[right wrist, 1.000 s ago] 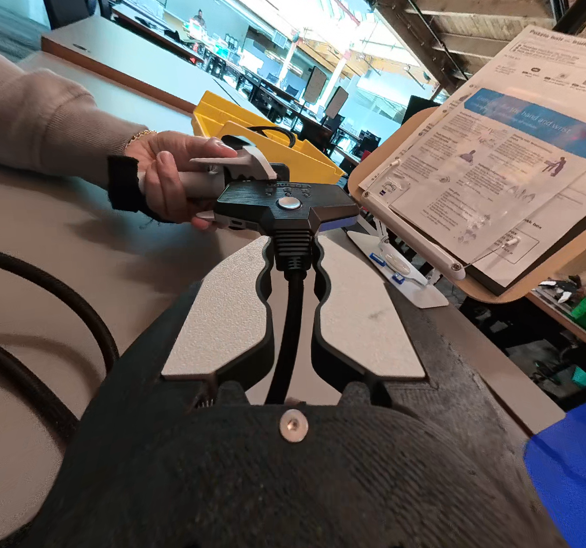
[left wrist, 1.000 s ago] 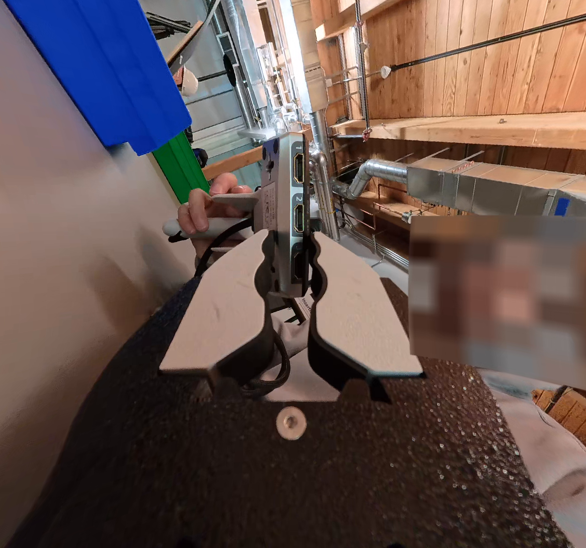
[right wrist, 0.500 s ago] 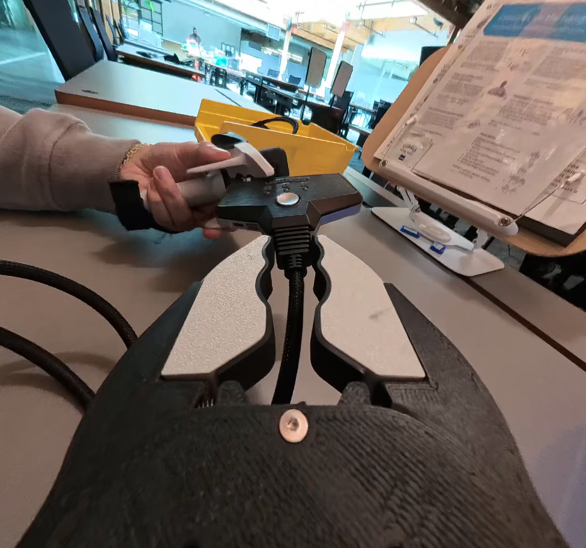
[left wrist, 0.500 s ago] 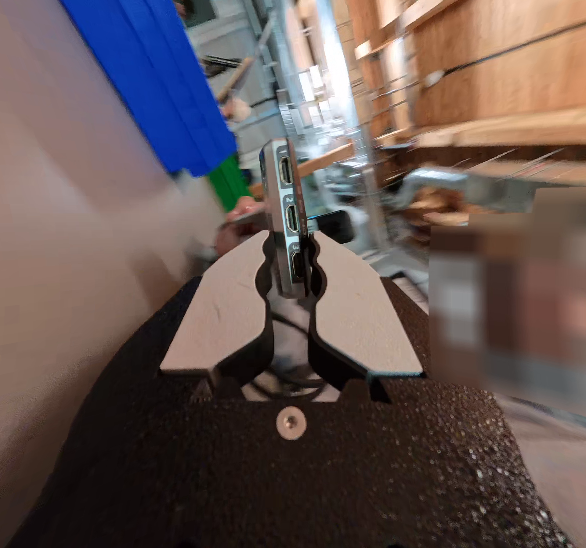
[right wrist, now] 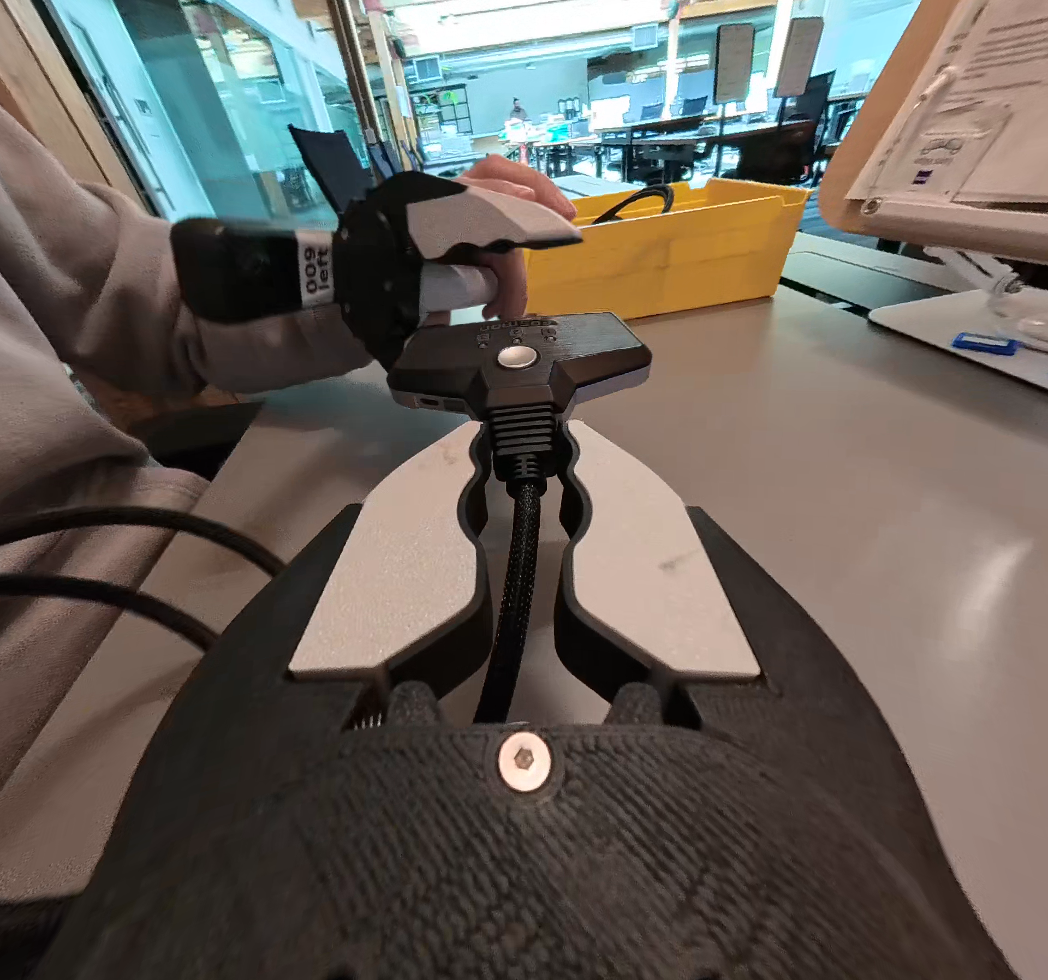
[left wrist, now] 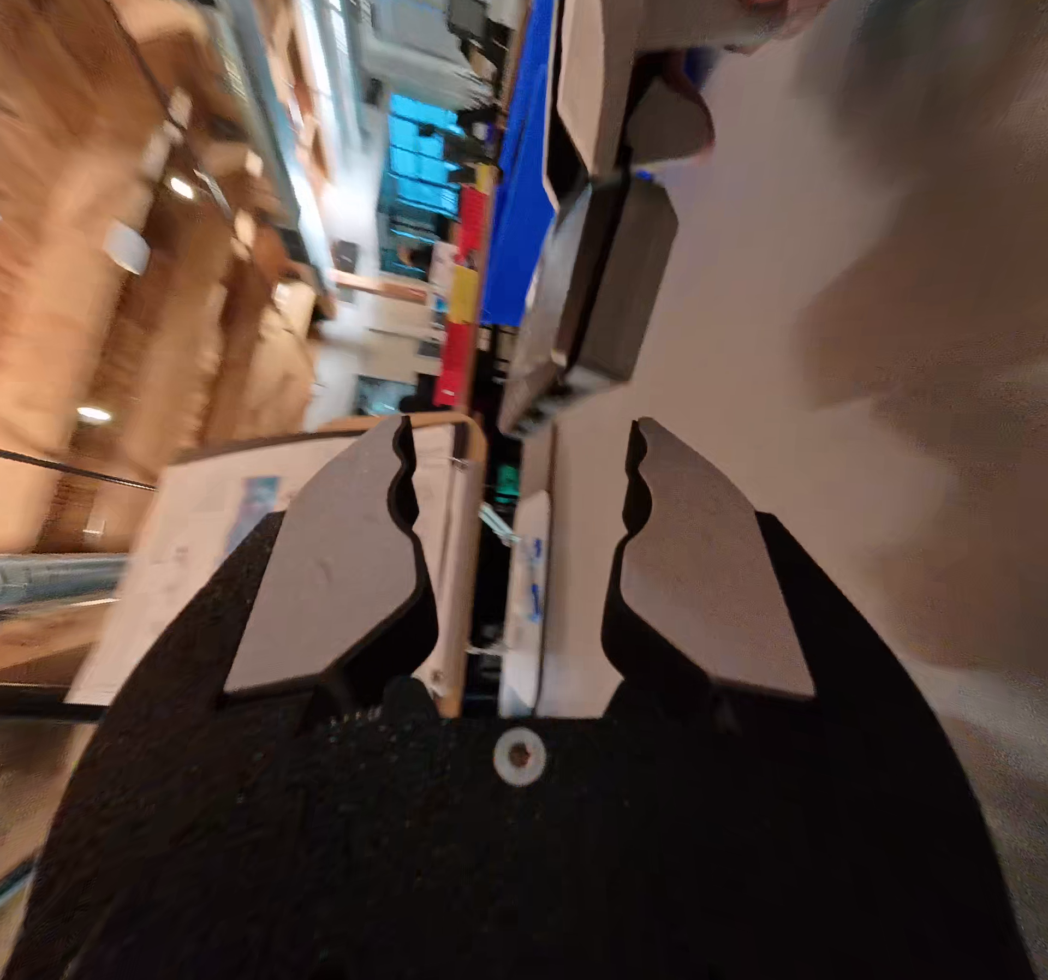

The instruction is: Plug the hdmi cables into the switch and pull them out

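On the worktop (right wrist: pixel 794 499) there is one black switch (right wrist: pixel 519 354), one braided cable (right wrist: pixel 510 584) at its neck, two tools (right wrist: pixel 524 445) (left wrist: pixel 519 476), one yellow bin (right wrist: pixel 663 250) and one document stand (right wrist: pixel 935 119).

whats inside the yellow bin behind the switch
A loop of black cable rises above the rim of the yellow bin, behind the switch. The bin's front wall hides the rest of the cable and whatever else lies inside.

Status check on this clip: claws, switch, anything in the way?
Left claw open, empty, off the switch. Right claw shut on the switch's ribbed cable collar, switch at the grey table. No HDMI plug visibly in. Nothing blocking; yellow bin sits behind.
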A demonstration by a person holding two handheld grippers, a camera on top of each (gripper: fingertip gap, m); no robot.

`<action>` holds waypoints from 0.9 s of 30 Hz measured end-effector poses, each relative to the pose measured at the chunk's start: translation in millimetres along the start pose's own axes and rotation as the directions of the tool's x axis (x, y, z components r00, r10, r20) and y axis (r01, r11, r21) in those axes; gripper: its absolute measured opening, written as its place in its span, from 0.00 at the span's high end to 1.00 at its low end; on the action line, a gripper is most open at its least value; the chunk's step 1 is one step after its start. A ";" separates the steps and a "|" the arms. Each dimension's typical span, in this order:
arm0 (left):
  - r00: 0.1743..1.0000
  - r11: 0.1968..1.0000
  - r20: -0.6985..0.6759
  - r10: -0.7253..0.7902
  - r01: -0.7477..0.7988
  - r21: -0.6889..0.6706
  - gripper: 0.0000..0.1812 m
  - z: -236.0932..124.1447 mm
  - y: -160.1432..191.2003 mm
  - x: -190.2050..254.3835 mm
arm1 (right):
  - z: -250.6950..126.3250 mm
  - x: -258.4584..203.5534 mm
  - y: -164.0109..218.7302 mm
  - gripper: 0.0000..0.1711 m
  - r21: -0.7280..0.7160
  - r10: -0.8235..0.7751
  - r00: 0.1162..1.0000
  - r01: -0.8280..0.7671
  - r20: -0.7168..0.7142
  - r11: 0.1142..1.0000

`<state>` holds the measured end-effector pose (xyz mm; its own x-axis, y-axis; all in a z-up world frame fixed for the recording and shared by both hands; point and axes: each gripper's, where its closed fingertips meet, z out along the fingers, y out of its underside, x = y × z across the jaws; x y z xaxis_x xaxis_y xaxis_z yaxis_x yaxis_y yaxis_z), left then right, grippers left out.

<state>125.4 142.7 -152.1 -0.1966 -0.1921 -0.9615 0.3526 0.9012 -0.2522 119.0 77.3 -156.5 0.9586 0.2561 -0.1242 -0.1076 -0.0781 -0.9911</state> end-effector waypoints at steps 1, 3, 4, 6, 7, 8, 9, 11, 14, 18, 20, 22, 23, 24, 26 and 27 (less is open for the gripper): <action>0.999 0.999 0.039 0.039 -0.040 0.023 0.63 1.7 -6.3 -0.4 | 2.0 -1.5 2.0 0.87 -0.008 -0.001 1.000 0.001 0.006 1.000; 0.995 0.993 0.053 0.079 -0.083 0.086 0.72 4.5 -20.8 5.1 | 5.7 -6.9 3.3 0.87 -0.018 -0.007 0.999 0.007 0.033 1.000; 0.994 0.988 0.063 0.093 -0.100 0.121 0.80 5.2 -28.8 7.0 | 7.3 -7.9 2.4 0.87 -0.010 -0.006 0.999 0.006 0.034 1.000; 0.987 0.979 0.085 0.135 -0.146 0.141 0.86 7.5 -35.9 8.5 | 8.3 -10.3 1.3 0.87 0.000 -0.008 0.999 0.008 0.047 1.000; 0.985 0.979 0.090 0.148 -0.158 0.128 0.87 9.7 -34.3 8.1 | 6.5 -8.9 -1.3 0.87 0.022 -0.004 0.999 0.003 0.038 1.000; 0.986 0.982 0.088 0.141 -0.151 0.116 0.87 11.4 -33.2 7.3 | 5.9 -6.9 -2.3 0.87 0.029 0.003 1.000 -0.004 0.027 1.000; 0.987 0.984 0.094 0.127 -0.137 0.110 0.87 12.0 -33.3 5.4 | 5.3 -5.4 -4.1 0.87 0.044 0.000 1.000 0.000 0.017 0.999; 0.988 0.988 0.119 0.101 -0.113 0.104 0.87 12.3 -34.9 -0.8 | 3.7 -4.2 -8.7 0.84 0.081 -0.044 0.999 0.044 -0.004 0.996; 0.988 0.989 0.127 0.086 -0.100 0.105 0.87 12.4 -35.7 -7.9 | 3.4 0.0 -11.4 0.80 0.102 -0.056 0.998 0.060 -0.041 0.993; 0.988 0.987 0.117 0.097 -0.111 0.115 0.87 13.9 -34.4 -8.4 | 4.2 -2.0 -12.7 0.84 0.115 -0.049 0.999 0.052 -0.024 0.992; 0.989 0.986 0.110 0.095 -0.109 0.123 0.87 14.5 -33.8 -9.0 | 5.5 -2.8 -12.7 0.86 0.116 -0.059 0.998 0.062 -0.031 0.991; 0.991 0.986 0.097 0.093 -0.105 0.128 0.87 14.9 -33.3 -8.8 | 5.9 -1.2 -14.2 0.86 0.129 -0.055 0.997 0.060 -0.046 0.990; 0.992 0.986 0.089 0.094 -0.106 0.132 0.87 15.2 -33.0 -8.3 | 5.9 -0.2 -15.1 0.86 0.137 -0.049 0.997 0.056 -0.052 0.989; 0.992 0.985 0.082 0.098 -0.108 0.133 0.87 15.6 -32.7 -8.1 | 6.3 1.3 -15.3 0.84 0.138 -0.043 0.997 0.051 -0.063 0.989; 0.991 0.984 0.075 0.109 -0.119 0.135 0.87 16.8 -32.1 -8.4 | 7.1 0.9 -14.9 0.86 0.135 -0.041 0.997 0.048 -0.059 0.990; 0.991 0.983 0.073 0.116 -0.125 0.134 0.87 17.3 -31.8 -8.6 | 7.3 0.4 -14.7 0.87 0.134 -0.036 0.998 0.043 -0.054 0.990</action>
<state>131.7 108.9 -137.7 -0.0873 -0.1145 -0.9896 0.4935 0.8579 -0.1428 119.1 85.6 -142.3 0.9747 0.2067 -0.0855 -0.1005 0.0630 -0.9929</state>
